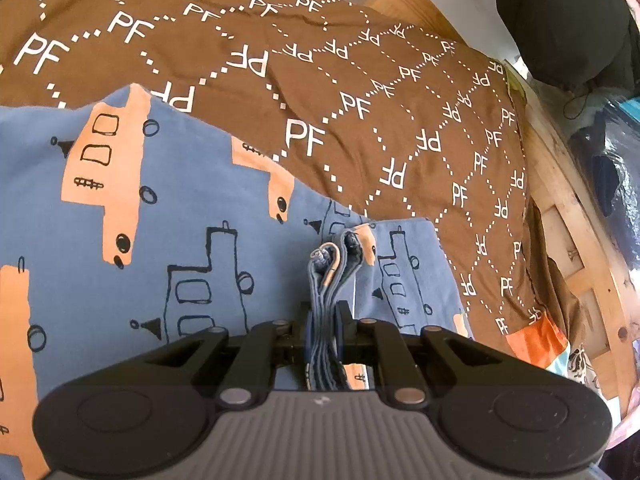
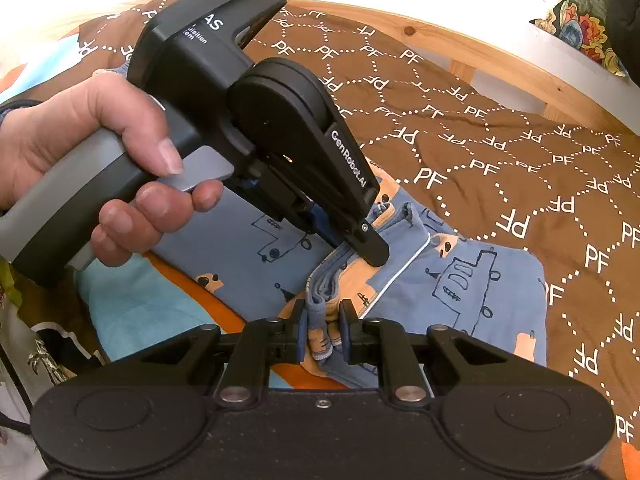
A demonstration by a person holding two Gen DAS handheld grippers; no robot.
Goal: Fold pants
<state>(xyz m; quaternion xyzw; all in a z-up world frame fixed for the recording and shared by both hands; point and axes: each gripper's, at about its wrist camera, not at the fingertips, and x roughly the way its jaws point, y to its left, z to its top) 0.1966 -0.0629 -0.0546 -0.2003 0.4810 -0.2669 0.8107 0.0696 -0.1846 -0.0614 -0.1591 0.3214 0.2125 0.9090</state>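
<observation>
A brown bedspread (image 1: 360, 80) is spread over a bed and is printed all over with white "PF" letters set inside dotted diamond lines. A wooden bed frame (image 2: 480, 36) is seen along its far side. The pants (image 1: 168, 208), blue with orange trucks and black outline drawings, are laid on the bedspread; in the left wrist view they fill the near left, and their left and near parts are cut off by the picture's edge. In the right wrist view a folded part of the pants (image 2: 460, 280) is seen at the near middle, with a thin white cord across it.

The left hand-held gripper (image 2: 366, 248) is held by a hand (image 2: 80, 160) at the left of the right wrist view; "GenRobot.AI" is read along its arm, while the writing on its body is only partly legible, ending in "AS". In its own view the left hand-held gripper (image 1: 324, 320) is clenched on a bunched stack of pants edges standing up between the fingers. The right hand-held gripper (image 2: 323, 320) is likewise closed on a gathered fold of the pants. A dark object (image 1: 568, 20) at the far right cannot be made out.
</observation>
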